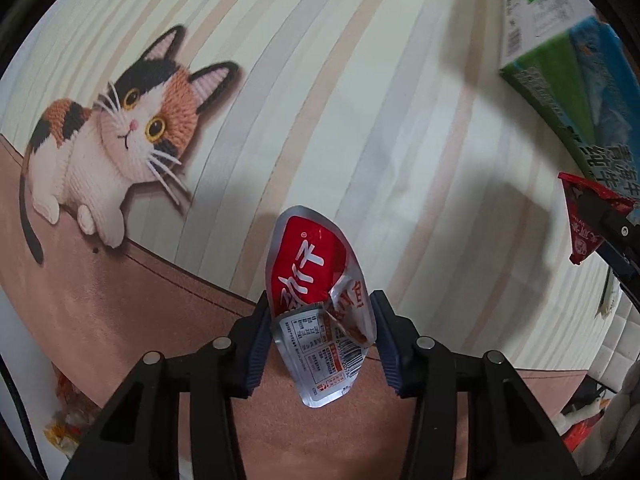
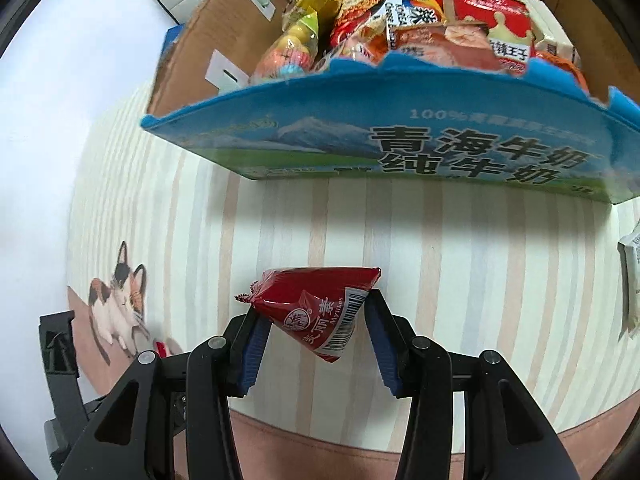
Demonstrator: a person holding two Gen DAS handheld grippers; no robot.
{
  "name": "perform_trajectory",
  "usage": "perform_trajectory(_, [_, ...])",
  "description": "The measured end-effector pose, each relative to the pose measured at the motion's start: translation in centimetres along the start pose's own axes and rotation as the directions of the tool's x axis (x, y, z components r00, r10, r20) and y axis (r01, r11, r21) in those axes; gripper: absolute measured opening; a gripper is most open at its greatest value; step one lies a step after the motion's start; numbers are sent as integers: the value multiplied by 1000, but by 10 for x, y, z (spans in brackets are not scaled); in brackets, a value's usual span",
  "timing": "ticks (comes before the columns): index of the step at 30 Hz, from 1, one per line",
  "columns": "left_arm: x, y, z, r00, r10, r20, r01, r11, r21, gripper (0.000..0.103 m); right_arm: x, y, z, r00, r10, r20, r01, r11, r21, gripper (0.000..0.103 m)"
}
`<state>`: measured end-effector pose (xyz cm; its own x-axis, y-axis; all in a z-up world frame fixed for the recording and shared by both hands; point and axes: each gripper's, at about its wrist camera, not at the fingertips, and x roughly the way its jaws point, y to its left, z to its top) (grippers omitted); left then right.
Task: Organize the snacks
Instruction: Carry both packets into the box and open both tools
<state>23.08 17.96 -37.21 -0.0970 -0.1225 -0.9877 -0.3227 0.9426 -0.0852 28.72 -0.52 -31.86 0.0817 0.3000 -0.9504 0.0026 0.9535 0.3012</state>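
Note:
My left gripper [image 1: 320,310] points down at a striped mat and is shut on a crumpled red and silver snack pouch [image 1: 310,272], which stands up between the blue pads. My right gripper [image 2: 316,316] is shut on a dark red triangular snack bag [image 2: 316,306], held above the mat. The same bag [image 1: 586,216] shows at the right edge of the left wrist view, with the right gripper's dark frame beside it. Ahead of the right gripper stands an open milk carton box [image 2: 400,136] with blue printed sides, filled with several snack packets [image 2: 400,24].
The mat carries a calico cat picture [image 1: 116,132] on its left part. The box corner [image 1: 568,72] rises at the upper right of the left wrist view. A pale packet [image 2: 632,280] lies at the mat's right edge. Yellow-wrapped snacks [image 1: 66,416] lie off the mat at lower left.

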Motion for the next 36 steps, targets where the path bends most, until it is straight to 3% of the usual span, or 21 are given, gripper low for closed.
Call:
perform_trajectory(6, [-40, -32, -11, 997, -29, 71, 24, 997, 76, 44, -37, -11, -5, 999, 38, 37, -38, 999, 7, 50])
perform_trajectory(11, [-89, -74, -13, 985, -97, 146, 72, 984, 164, 44, -77, -24, -5, 995, 61, 79, -62, 998, 15, 49])
perform_trajectory(22, [-178, -145, 42, 944, -249, 219, 169, 929, 329, 44, -170, -65, 18, 969, 64, 241, -84, 994, 75, 48])
perform_trajectory(29, [-216, -212, 100, 925, -300, 233, 174, 880, 442, 44, -203, -105, 72, 950, 44, 309, -87, 988, 129, 48])
perform_trajectory(36, [-191, -286, 182, 947, -291, 139, 192, 854, 483, 44, -188, -134, 161, 950, 3, 312, -50, 988, 145, 48])
